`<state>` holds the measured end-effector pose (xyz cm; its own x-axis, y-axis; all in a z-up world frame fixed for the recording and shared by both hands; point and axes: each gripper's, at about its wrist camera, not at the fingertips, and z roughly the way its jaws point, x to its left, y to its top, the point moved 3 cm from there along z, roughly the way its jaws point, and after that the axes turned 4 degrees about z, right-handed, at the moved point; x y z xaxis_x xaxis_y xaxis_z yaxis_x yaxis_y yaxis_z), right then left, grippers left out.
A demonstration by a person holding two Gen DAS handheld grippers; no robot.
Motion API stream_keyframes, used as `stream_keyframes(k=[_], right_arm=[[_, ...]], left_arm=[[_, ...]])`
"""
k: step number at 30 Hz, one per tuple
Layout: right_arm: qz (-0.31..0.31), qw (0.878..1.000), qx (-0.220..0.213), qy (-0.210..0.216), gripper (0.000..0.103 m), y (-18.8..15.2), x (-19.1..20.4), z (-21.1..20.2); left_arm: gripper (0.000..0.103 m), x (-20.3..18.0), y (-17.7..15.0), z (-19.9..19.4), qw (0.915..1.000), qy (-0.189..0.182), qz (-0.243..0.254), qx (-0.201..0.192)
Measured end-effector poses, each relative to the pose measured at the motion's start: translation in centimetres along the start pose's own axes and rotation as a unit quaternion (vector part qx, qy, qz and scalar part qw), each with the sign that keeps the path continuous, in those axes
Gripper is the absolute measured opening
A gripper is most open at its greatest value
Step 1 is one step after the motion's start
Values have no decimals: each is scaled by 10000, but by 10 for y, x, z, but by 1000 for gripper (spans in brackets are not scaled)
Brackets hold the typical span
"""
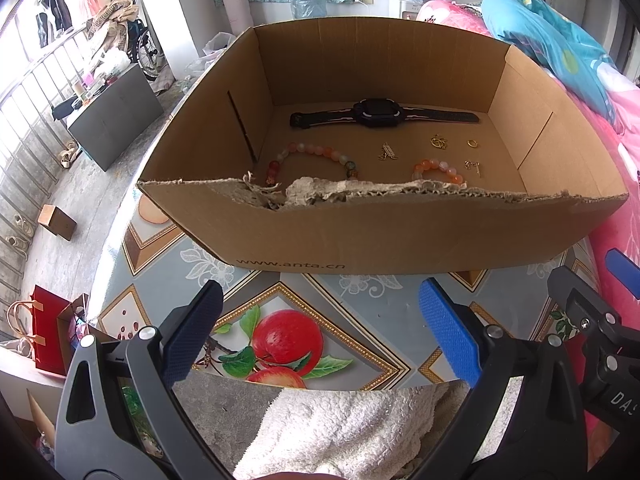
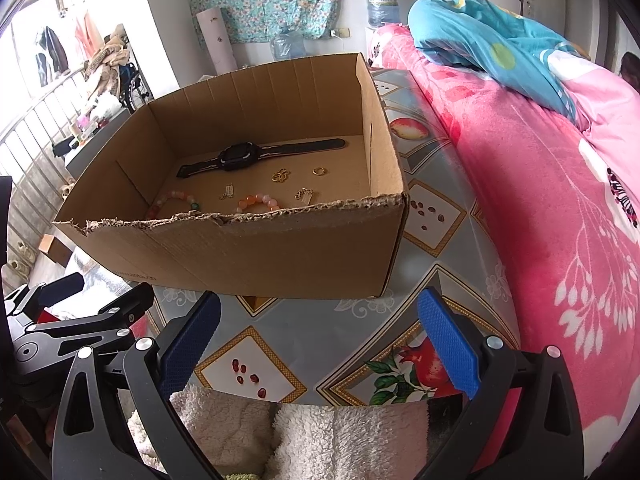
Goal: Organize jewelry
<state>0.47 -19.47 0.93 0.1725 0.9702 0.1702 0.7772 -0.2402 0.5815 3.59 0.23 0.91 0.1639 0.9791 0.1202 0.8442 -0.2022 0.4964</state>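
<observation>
On the fruit-patterned surface (image 1: pixel 360 292) ahead of me stands the box (image 1: pixel 380 232), its near rim torn and ragged, and all the jewelry lies on its floor. At the back is the watch (image 1: pixel 376 114), strap stretched flat across the box. Nearer me, on the left, a bracelet (image 1: pixel 316 156) of orange and pale beads curves behind the torn rim; a second bracelet (image 1: pixel 440 170) of orange beads sits to its right, also partly hidden by the rim. Between them lies a small gold charm (image 1: pixel 387 152). Behind the second bracelet are a gold pendant (image 1: pixel 439 142) and a gold ring (image 1: pixel 473 143), apart from each other, and a small clasp piece (image 1: pixel 473 167) just beside the beads. My left tool (image 1: pixel 320 328) hangs short of the box, spread wide and holding nothing. My right tool (image 2: pixel 320 336) is likewise wide apart and bare, low over the surface beside the pink bed (image 2: pixel 540 200).
</observation>
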Motion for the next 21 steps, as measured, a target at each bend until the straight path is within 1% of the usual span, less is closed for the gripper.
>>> stream_keyframes(k=[21], right_arm=[[14, 10000, 10, -2, 96, 0, 0, 0]], left_arm=[[95, 3, -3, 3, 10000, -12, -40, 45]])
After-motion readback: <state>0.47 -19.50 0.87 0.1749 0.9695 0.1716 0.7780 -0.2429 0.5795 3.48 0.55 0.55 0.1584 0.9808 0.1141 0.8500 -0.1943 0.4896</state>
